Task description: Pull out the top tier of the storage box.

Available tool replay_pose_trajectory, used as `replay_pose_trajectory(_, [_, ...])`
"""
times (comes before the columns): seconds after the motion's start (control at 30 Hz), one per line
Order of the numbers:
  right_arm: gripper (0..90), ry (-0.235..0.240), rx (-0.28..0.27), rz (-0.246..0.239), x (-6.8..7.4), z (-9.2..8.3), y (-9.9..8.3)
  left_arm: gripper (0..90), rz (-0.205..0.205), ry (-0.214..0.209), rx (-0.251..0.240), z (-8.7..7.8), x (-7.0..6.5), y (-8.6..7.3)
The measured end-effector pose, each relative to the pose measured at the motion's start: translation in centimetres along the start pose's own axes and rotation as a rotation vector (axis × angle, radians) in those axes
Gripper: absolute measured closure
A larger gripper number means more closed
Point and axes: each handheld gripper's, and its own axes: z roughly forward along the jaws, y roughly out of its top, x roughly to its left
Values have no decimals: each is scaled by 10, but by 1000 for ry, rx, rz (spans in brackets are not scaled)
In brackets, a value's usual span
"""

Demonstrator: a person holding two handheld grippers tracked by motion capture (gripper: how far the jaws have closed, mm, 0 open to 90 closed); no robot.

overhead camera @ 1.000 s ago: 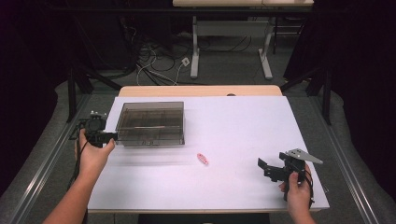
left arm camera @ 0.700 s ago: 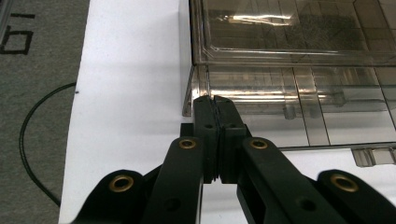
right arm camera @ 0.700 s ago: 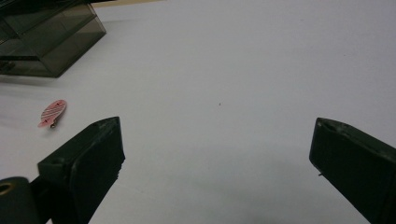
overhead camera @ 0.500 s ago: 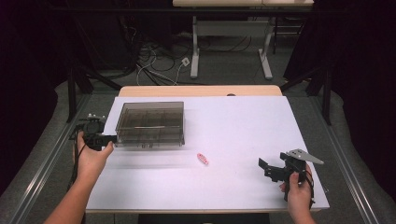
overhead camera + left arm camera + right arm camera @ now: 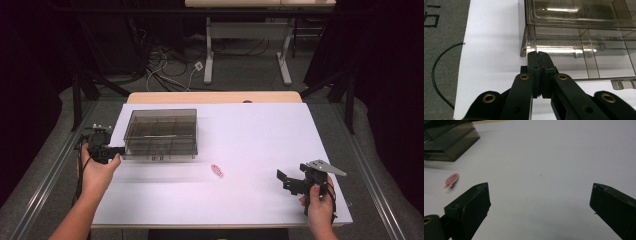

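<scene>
My left tongs (image 5: 538, 53) are closed with nothing between the jaws, tips right at the near left corner of the smoky clear compartment box (image 5: 161, 132), which sits on the left part of the white table (image 5: 260, 140). My right tongs (image 5: 540, 202) gape wide open over bare table near the right edge. A small pink striped lure (image 5: 217, 170) lies between us, well apart from both.

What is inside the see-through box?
Through the smoky walls of the box, the left gripper view shows dividers splitting it into compartments, and the ones in sight look empty. The lid is down, and glare and dark plastic hide the far compartments, so small things there cannot be ruled out.
</scene>
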Motion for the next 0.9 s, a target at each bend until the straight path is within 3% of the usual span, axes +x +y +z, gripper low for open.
replay_pose_trajectory(0.9, [27, 0, 12, -10, 0, 1, -1, 892, -16, -20, -1, -5, 3, -13])
